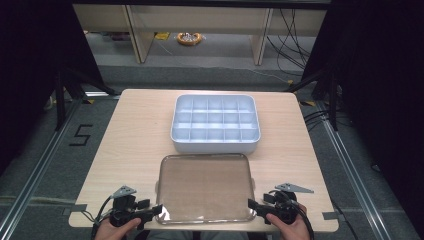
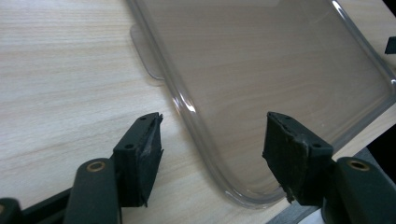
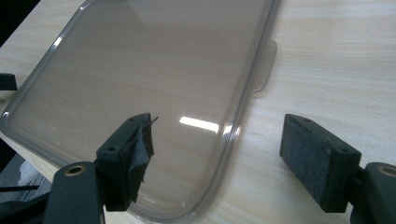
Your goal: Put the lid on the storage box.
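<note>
Item: clear lid (image 1: 205,187), transparent, rectangular with rounded corners and a raised rim, lying flat on the table (image 1: 135,135) at its near edge, roughly centred left to right. A small tab projects from each short side, seen in the left gripper view (image 2: 144,51) and the right gripper view (image 3: 264,65).

Item: compartment tray (image 1: 215,124), pale blue-white, divided into a grid of small cells, resting on the table just beyond the lid's far edge; the two are close, contact cannot be told.

Item: left gripper (image 1: 155,210), held in the person's left hand (image 1: 116,229), at the near left corner of the lid. Its jaws straddle the lid's rim near that corner: one pad over the bare wood, the other over the clear panel. The pads stand apart from the rim and press on nothing; jaws parted, holding nothing.

Item: right gripper (image 1: 253,206), held in the right hand (image 1: 290,227), at the near right corner of the lid. Its jaws likewise straddle the rim, one pad over the panel, the other over bare wood, a clear gap on both sides; jaws parted wide, holding nothing.

Item: grey three-cornered plate on top of each gripper, with a trailing cable
</note>
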A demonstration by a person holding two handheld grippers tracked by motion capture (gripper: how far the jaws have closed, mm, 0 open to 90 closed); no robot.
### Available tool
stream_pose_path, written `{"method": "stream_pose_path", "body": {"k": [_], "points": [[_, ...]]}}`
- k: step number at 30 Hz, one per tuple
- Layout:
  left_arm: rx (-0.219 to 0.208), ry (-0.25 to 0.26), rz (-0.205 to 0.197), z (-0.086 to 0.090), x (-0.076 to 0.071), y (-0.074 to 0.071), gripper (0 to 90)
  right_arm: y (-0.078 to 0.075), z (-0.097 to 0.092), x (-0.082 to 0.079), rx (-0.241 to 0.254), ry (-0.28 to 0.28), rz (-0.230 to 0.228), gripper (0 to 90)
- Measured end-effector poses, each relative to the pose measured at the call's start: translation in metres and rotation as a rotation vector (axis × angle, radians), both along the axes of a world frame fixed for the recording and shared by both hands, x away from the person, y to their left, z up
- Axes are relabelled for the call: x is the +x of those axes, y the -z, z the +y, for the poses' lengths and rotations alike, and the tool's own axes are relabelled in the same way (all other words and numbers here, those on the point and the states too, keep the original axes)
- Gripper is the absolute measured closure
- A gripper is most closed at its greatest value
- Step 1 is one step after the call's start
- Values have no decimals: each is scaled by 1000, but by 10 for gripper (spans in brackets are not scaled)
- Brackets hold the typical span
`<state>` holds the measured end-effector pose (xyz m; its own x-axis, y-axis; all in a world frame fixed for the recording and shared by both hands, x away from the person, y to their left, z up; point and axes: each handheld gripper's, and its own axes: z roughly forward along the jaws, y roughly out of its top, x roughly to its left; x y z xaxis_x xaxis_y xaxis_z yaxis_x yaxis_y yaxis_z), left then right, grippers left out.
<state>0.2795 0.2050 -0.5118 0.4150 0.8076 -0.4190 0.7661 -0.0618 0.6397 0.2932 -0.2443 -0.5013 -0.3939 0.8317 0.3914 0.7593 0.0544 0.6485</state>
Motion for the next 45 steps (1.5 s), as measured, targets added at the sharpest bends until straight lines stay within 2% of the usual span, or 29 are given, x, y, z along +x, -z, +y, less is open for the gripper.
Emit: {"method": "stream_pose_path", "body": {"k": [1,2,4,5,7,8,9,10,12,13,17,20,21,22,24,25,26,27,28,29,30,31,33,34,37,40,41,43,45], "points": [[20,24,6,1,1,0,380,0,3,0,9,21,15,269],[-4,5,4,-3,1,1,382,1,1,2,-4,3,-1,270],[25,32,11,-3,3,1,390,1,2,4,-11,3,5,272],[6,12,8,-7,3,2,393,1,2,5,-12,5,7,272],[27,32,8,-7,5,2,405,2,3,6,-8,7,10,276],[23,19,7,-9,5,2,411,0,7,5,35,11,38,278],[10,17,6,-10,5,2,429,2,5,8,7,-10,17,280],[32,26,0,-10,5,2,431,2,6,9,-3,13,30,283],[43,34,-5,-10,6,2,436,4,5,10,16,-2,23,287],[45,34,-5,-10,6,2,448,4,5,12,-2,15,36,292],[14,4,-9,-12,6,3,472,9,7,17,33,15,42,325],[28,29,3,-9,7,3,478,9,8,18,115,22,93,321],[6,9,3,-10,7,3,478,8,10,16,143,52,121,323],[3,9,3,-10,7,3,479,11,9,17,138,47,89,317],[-7,0,1,-10,6,4,483,10,8,14,206,103,149,313],[-4,3,6,-9,6,3,484,13,5,14,240,114,148,324],[-12,22,-13,-8,7,5,485,14,3,14,256,108,148,340],[4,28,-31,-8,9,5,485,13,3,11,290,137,185,357],[-2,4,6,-9,6,4,486,12,3,9,324,148,212,394],[-1,6,0,-10,5,3,487,15,4,7,332,147,234,465],[-1,6,0,-10,5,3,487,15,4,7,332,147,234,465],[-4,8,3,-10,5,3,487,15,5,6,337,136,218,494],[-5,11,4,-9,5,3,482,12,6,6,237,72,106,576],[15,28,5,-8,6,3,482,12,6,6,237,72,106,576],[-8,30,6,-8,5,3,449,6,4,0,246,21,68,589],[-12,52,8,-8,6,3,381,-1,2,-9,230,-55,-14,591],[-12,52,8,-8,6,3,360,-1,2,-9,230,-55,-14,591],[-12,49,7,-9,6,3,345,-9,4,-12,236,-82,-68,592],[-22,47,14,-9,6,3,339,-12,4,-12,229,-100,-88,592]]}}
